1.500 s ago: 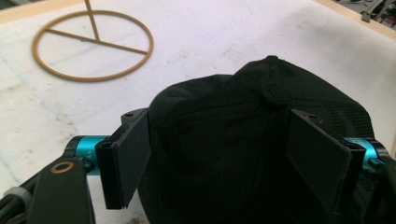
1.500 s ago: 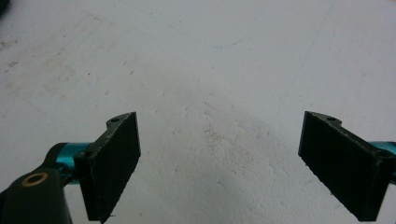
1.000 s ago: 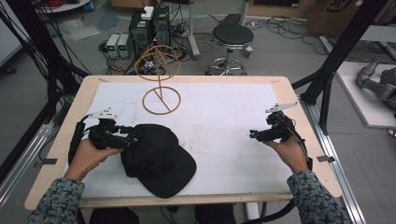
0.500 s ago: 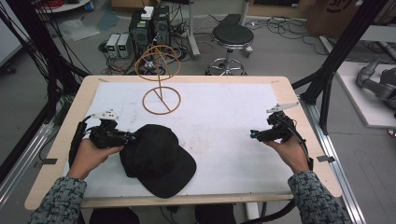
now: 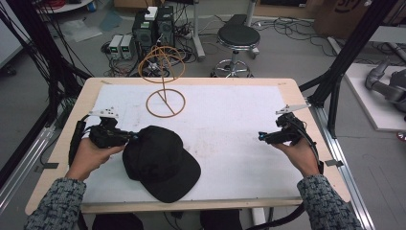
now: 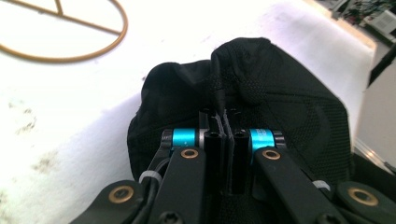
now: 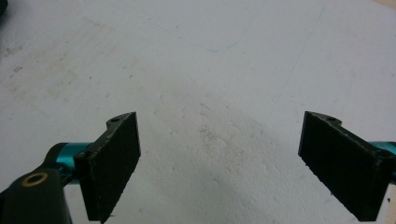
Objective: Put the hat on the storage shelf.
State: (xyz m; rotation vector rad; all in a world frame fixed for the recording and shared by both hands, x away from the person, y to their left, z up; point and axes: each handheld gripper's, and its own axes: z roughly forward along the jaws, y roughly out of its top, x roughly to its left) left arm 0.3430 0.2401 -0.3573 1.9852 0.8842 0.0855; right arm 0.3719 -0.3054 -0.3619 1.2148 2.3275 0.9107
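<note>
With its jaws having just closed on a fold of fabric, my left hand-held gripper [image 5: 135, 137] pinches the black mesh baseball cap [image 5: 160, 162] at its left edge, ready to lift it off the near-left of the white-covered desk [image 5: 230, 120]. My right hand-held gripper [image 5: 261, 137] waits wide open and empty at the right, well apart from the cap.

Lab or robotics test bay, not a home.
Marked out by a wooden-edged table [image 5: 91, 98] with a white cover, framed by black metal struts [image 5: 352, 52]; behind it, on a grey floor, stacked electronics boxes [image 5: 154, 28] with tangled cables [image 5: 292, 21], a round black stool [image 5: 238, 36] and a cardboard box [image 5: 345, 10].
</note>
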